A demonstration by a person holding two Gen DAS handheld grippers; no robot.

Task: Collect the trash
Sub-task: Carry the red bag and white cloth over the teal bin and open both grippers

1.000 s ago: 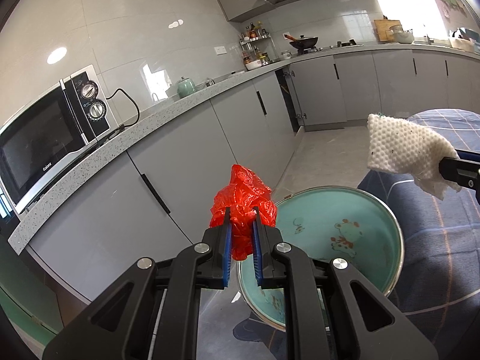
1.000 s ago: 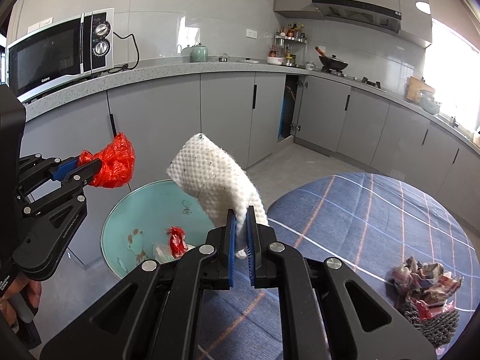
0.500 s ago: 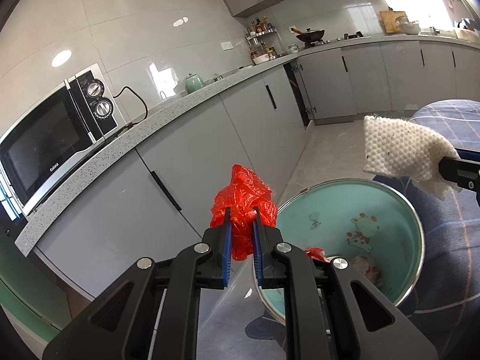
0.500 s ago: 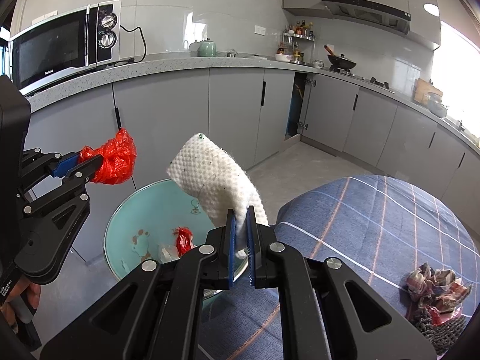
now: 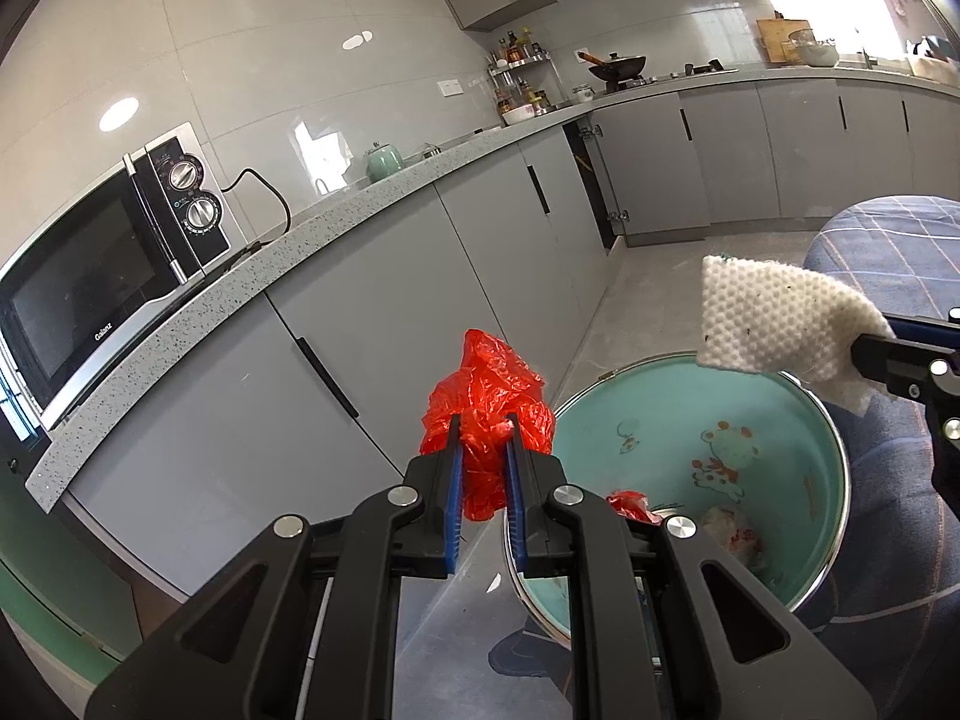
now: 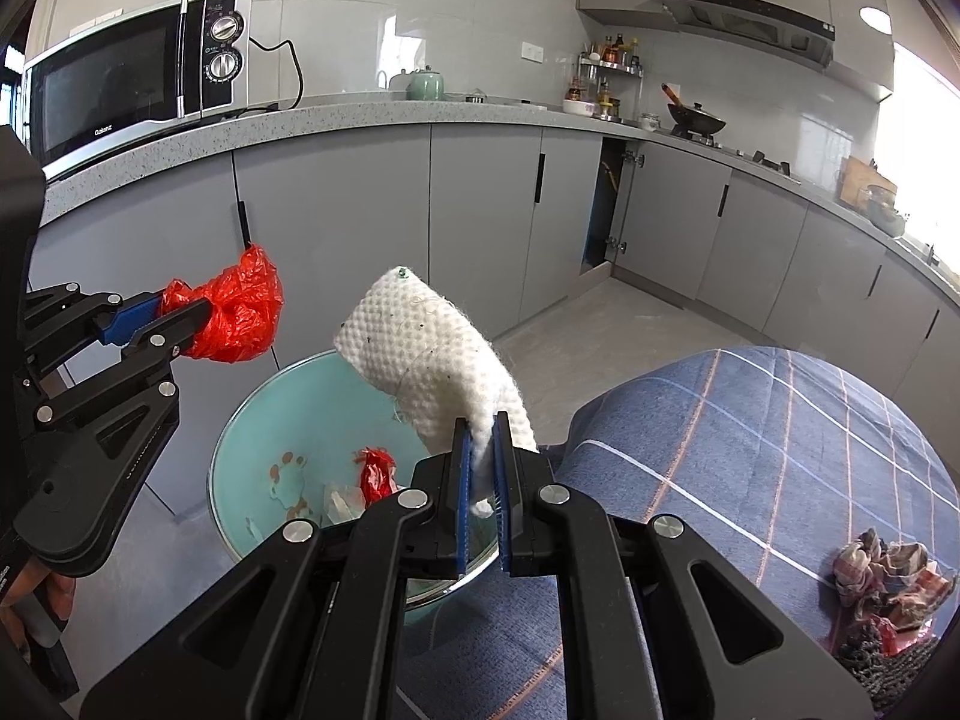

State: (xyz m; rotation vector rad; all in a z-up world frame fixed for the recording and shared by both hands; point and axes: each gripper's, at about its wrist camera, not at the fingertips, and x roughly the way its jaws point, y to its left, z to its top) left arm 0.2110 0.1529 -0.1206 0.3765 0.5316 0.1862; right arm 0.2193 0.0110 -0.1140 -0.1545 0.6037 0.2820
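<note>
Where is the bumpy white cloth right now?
The white cloth is pinched in the right gripper, held up above the teal basin, with the red plastic bag to its left.

A microwave [image 6: 129, 75] is sitting on the speckled countertop [image 6: 360, 114], a green teapot [image 6: 425, 86] standing further along it.

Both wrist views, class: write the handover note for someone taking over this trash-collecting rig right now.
Left gripper: shut on the red plastic bag, held beside the teal basin.
Right gripper: shut on the white textured wipe, above the basin's edge.
Done: a red scrap and pale wrappers already lie in the basin.
Left: drop both held pieces in, then fetch the crumpled pile on the blue checked cloth.
</note>
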